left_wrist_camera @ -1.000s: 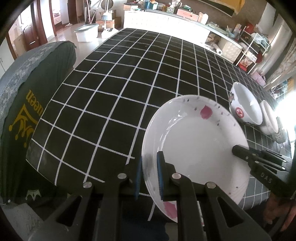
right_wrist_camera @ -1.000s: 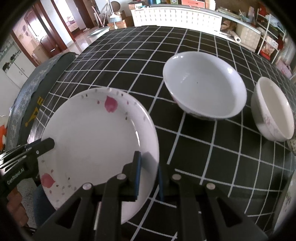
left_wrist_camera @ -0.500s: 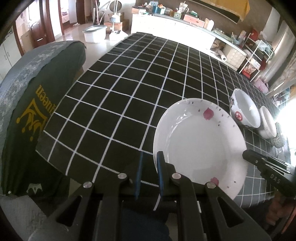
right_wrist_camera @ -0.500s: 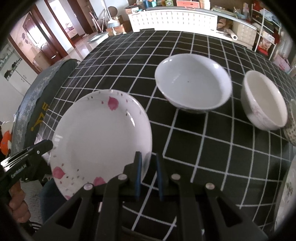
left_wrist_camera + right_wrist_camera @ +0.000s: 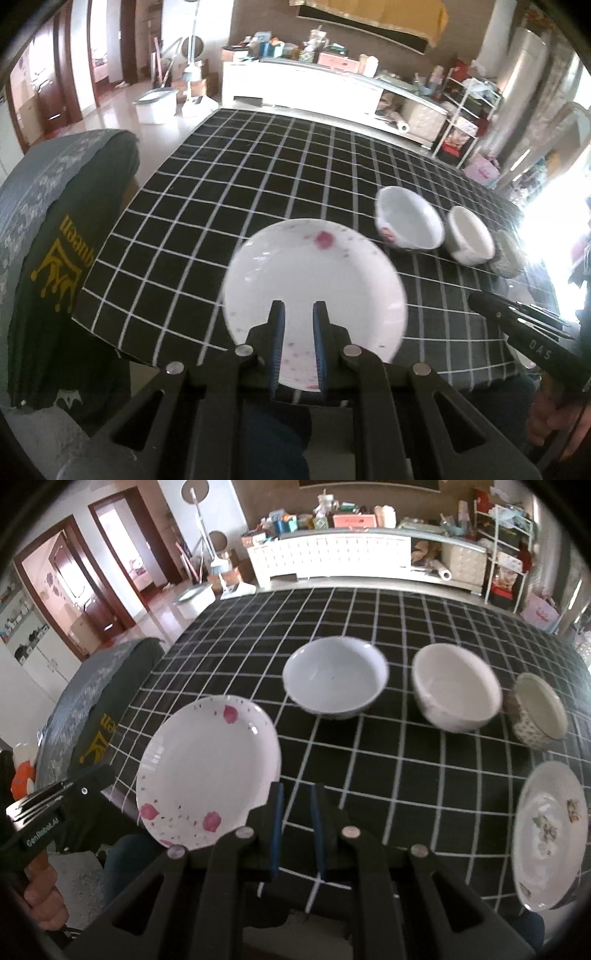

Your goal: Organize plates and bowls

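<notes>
Pink-petal plate (image 5: 207, 771) sits at near worktop (image 5: 207, 206) edge; both tools, left tool (image 5: 298, 345) and right tool (image 5: 296, 829), slightly parted, empty. Next: grip the rim squarely, lift level toward other plate (image 5: 550, 834).

Both grippers are pulling back from the pink-petal plate (image 5: 314, 280): the left gripper (image 5: 298, 314), clamped on its near rim a second ago, is now parting its fingers, nothing between them. The right gripper (image 5: 295, 794) is likewise releasing the rim and sitting just right of the plate. The plate is now lying flat on the checked tablecloth (image 5: 229, 192) near its front edge.
</notes>
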Tool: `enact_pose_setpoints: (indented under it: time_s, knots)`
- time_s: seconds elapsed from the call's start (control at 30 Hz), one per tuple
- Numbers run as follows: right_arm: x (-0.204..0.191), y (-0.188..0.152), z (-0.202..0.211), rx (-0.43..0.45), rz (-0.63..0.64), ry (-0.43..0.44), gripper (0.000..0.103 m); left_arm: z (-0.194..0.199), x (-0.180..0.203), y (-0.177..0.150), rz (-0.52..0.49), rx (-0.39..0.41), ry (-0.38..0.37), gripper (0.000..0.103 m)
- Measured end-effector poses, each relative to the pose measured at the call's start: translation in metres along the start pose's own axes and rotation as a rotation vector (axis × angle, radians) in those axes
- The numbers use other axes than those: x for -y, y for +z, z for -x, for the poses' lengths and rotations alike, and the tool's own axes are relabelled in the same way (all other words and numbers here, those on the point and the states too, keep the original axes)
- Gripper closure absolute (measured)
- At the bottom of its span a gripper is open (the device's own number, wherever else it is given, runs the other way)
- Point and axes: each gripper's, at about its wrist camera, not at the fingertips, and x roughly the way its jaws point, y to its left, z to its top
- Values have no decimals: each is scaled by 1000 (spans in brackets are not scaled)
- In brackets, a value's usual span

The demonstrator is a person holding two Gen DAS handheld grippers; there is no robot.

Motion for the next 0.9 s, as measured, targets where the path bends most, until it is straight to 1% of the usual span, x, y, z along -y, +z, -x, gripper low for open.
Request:
enact_pose_setpoints:
  time_s: [0.23, 0.43, 0.6, 0.73, 0.9]
  knots:
    - [27, -12, 33, 50, -45, -26, 84, 4, 44, 0, -82, 11, -38, 91]
    - [63, -21, 55, 82, -99, -54, 84, 5, 83, -3, -153, 13, -61, 91]
    - [88, -28, 71, 108, -133, -63, 84, 8, 115, -5, -208, 19, -68, 91]
    - [107, -34, 80, 122, -155, -63, 84, 8, 138, -7, -251, 24, -59, 91]
    - [133, -41, 89, 135, -189, -62, 84, 0, 175, -8, -307, -4, -72, 91]
